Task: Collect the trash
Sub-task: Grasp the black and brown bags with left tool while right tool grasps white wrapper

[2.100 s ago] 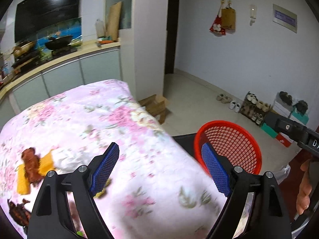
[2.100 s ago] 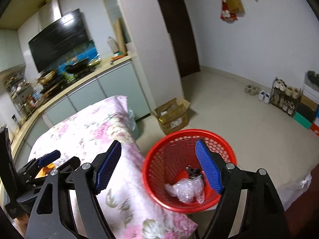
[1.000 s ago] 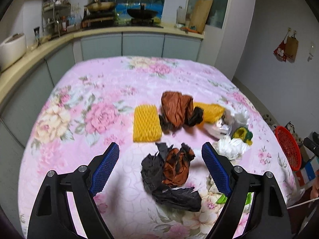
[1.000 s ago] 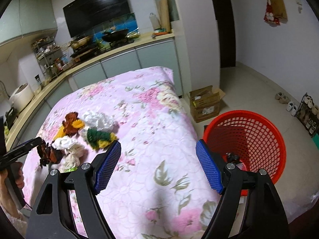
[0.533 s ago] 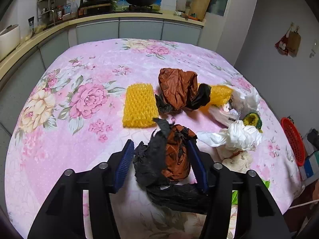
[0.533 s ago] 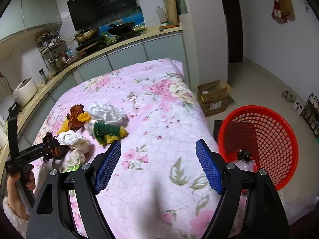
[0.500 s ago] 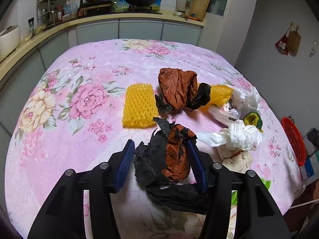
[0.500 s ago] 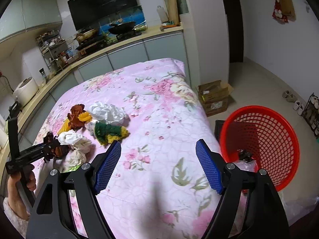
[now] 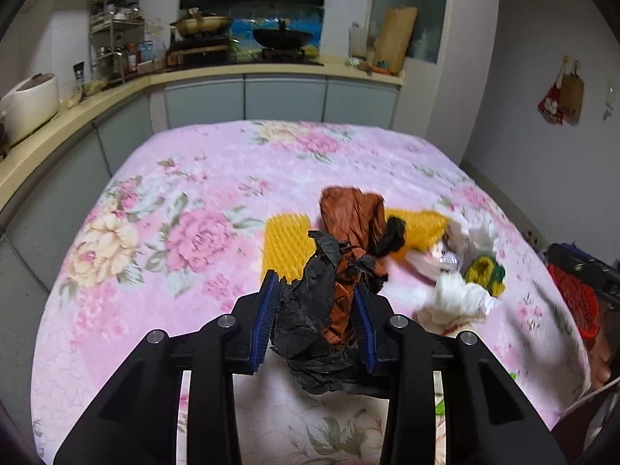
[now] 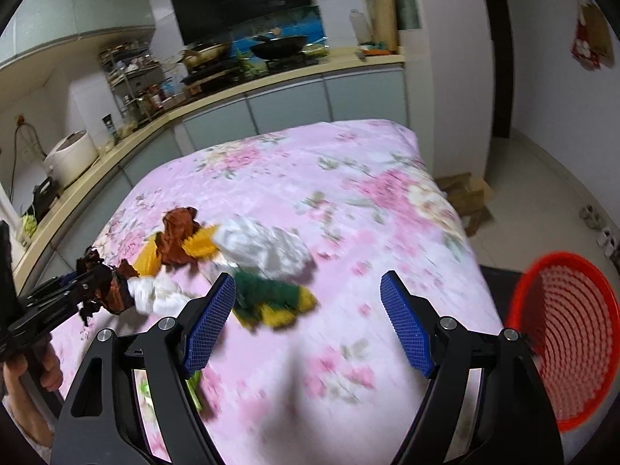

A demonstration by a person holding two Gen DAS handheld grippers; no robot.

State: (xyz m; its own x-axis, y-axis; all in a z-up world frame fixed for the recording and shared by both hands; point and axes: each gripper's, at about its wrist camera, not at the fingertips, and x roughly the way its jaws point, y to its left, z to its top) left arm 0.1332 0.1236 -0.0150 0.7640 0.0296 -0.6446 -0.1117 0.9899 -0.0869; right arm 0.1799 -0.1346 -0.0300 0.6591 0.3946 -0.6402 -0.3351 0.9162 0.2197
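1. The left gripper (image 9: 316, 323) is closing right now, and its blue pads (image 9: 265, 321) squeeze a crumpled black-and-brown plastic bag (image 9: 321, 310) from both sides. The wad bulges up between the jaws, with a black tail hanging below them.
2. That bag sits just above the pink floral tablecloth (image 9: 193, 201) at the near edge of the trash pile.
3. Just beyond it lie a yellow foam net (image 9: 286, 244), a second brown bag (image 9: 350, 213) and another yellow net (image 9: 420, 226). To their right are a white crumpled wad (image 9: 457, 298) and a green-and-yellow piece (image 9: 484, 273) (blurry, so no finer name).
4. The right gripper (image 10: 308, 323) is spread wide with nothing between its pads, hovering over the cloth. The green-and-yellow scrap (image 10: 271, 298) lies just past its left pad.
5. The red mesh basket (image 10: 562, 341) stands on the floor off the table's right edge, well apart from the pile.
6. At far left in the right wrist view, a hand (image 10: 37, 370) grips the left tool's handle.
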